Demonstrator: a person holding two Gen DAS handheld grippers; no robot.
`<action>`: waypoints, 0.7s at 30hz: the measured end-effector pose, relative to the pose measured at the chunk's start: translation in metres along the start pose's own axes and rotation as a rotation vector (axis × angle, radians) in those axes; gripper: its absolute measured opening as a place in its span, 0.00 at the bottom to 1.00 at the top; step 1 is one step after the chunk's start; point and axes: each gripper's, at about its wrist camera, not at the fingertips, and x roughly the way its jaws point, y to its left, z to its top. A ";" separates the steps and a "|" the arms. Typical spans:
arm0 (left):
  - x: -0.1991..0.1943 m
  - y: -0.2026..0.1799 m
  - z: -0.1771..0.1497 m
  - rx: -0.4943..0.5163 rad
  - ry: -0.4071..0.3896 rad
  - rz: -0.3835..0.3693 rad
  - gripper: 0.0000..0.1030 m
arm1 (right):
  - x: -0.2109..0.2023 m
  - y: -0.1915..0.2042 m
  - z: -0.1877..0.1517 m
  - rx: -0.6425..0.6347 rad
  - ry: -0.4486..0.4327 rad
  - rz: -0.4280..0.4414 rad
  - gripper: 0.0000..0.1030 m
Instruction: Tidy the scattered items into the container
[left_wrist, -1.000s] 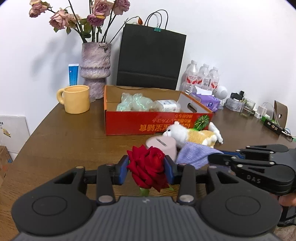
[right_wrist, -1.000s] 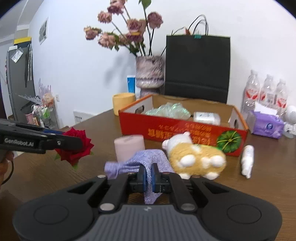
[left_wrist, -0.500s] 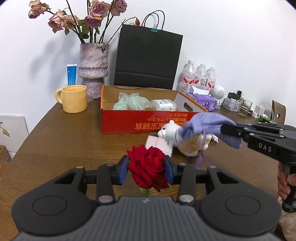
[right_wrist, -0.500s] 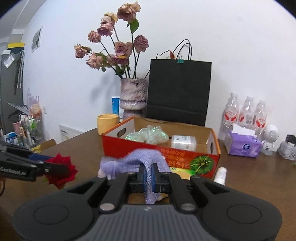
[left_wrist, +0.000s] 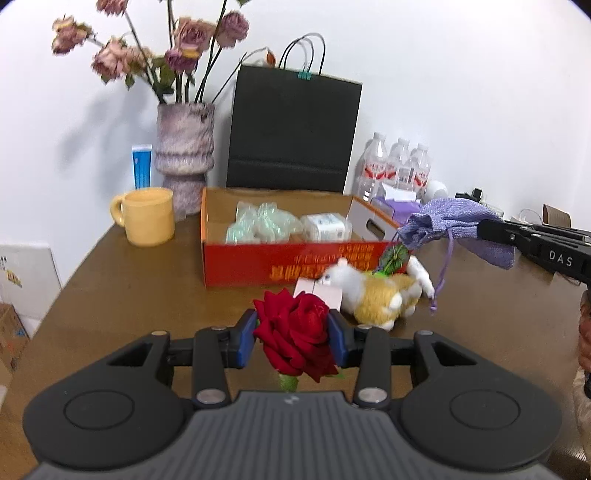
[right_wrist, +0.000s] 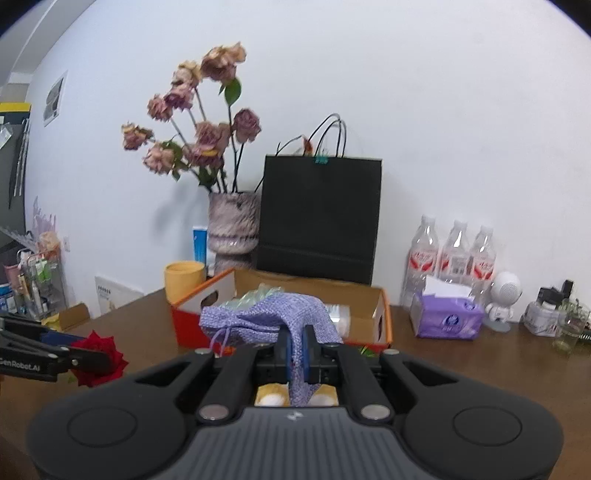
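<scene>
My left gripper (left_wrist: 291, 334) is shut on a red rose (left_wrist: 295, 332) and holds it above the table in front of the orange cardboard box (left_wrist: 295, 258). My right gripper (right_wrist: 295, 347) is shut on a purple knitted pouch (right_wrist: 269, 319), raised in the air near the box's right front corner; the pouch also shows in the left wrist view (left_wrist: 458, 225). The box (right_wrist: 192, 321) holds plastic-wrapped packets (left_wrist: 266, 223). A plush toy (left_wrist: 376, 291) and a pink cylinder (left_wrist: 319, 291) lie on the table in front of the box.
A yellow mug (left_wrist: 147, 216), a vase of dried roses (left_wrist: 184, 158) and a black paper bag (left_wrist: 291, 129) stand behind the box. Water bottles (right_wrist: 454, 254), a purple tissue pack (right_wrist: 447, 317) and small gadgets sit at the right. A small white bottle (left_wrist: 419, 269) lies by the plush toy.
My right gripper has lifted the purple pouch off the table and carried it up toward the box. My left gripper has moved closer to the box, still holding the rose.
</scene>
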 end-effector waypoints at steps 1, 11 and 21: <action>-0.001 0.000 0.005 0.005 -0.007 -0.003 0.40 | -0.001 -0.002 0.005 0.003 -0.004 -0.001 0.04; -0.003 -0.004 0.078 0.031 -0.043 -0.022 0.40 | 0.004 -0.019 0.057 0.010 -0.003 -0.007 0.04; 0.033 -0.004 0.147 0.022 -0.047 0.002 0.40 | 0.048 -0.034 0.115 -0.015 0.018 -0.016 0.04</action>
